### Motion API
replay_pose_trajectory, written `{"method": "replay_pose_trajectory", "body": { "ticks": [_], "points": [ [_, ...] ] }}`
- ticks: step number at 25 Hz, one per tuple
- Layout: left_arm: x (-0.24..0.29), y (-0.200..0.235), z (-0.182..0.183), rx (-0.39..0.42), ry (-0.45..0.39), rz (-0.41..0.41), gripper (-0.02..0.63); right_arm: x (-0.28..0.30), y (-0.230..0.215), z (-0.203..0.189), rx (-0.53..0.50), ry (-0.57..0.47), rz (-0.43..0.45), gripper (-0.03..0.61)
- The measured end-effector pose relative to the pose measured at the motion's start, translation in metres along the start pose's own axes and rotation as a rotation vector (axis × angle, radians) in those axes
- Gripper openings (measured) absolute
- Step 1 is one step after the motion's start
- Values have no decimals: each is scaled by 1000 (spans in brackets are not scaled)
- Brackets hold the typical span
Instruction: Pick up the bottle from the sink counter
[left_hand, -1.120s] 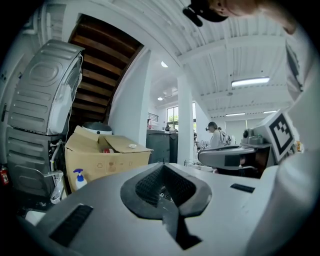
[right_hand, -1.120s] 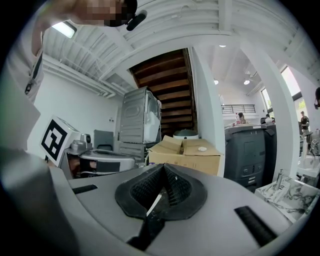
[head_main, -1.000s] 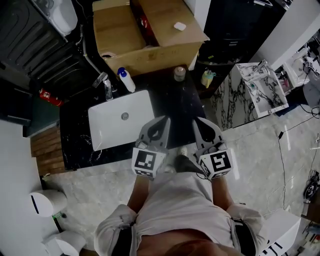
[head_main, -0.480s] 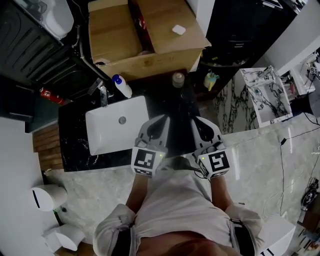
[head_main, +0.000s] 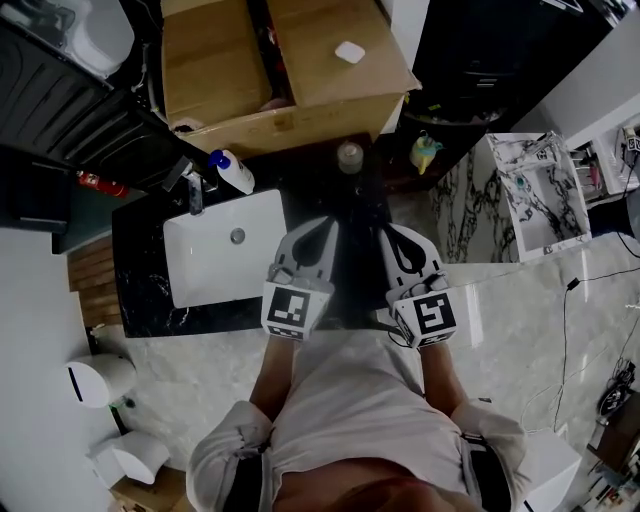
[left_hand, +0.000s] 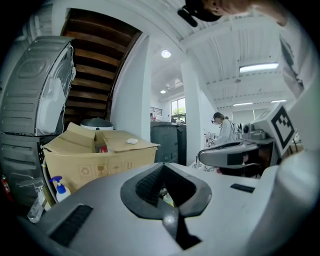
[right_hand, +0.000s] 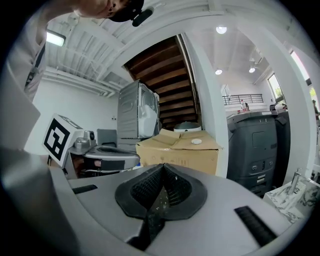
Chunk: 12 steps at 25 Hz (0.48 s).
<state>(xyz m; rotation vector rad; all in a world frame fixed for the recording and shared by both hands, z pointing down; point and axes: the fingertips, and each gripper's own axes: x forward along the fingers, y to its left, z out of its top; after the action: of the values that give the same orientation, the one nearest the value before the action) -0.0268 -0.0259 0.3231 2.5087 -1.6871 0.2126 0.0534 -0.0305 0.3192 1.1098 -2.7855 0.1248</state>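
fingers (head_main: 314, 248) pressed together, empty; cardboard box (head_main: 300, 118) just behind bottle (head_main: 233, 173).

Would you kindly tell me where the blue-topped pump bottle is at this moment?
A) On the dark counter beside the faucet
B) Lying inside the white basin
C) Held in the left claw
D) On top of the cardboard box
A: the head view shows the pump bottle on the dark counter right next to the faucet, behind the white basin.

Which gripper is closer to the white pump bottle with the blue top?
Left. The left gripper sits right of the bottle, toward the person; the right gripper lies farther right.
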Motion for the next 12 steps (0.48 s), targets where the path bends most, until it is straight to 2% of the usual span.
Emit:
{"method": "replay_pose_trajectory", "body": {
  "ticks": [9,12],
  "points": [
    [27,13,-13,21,16,21,2,24,-15,-13,0,16,8,-3],
    [32,13,-22,37,40,-3,2,27,-18,-17,9,14,-4,-3]
  ]
}}
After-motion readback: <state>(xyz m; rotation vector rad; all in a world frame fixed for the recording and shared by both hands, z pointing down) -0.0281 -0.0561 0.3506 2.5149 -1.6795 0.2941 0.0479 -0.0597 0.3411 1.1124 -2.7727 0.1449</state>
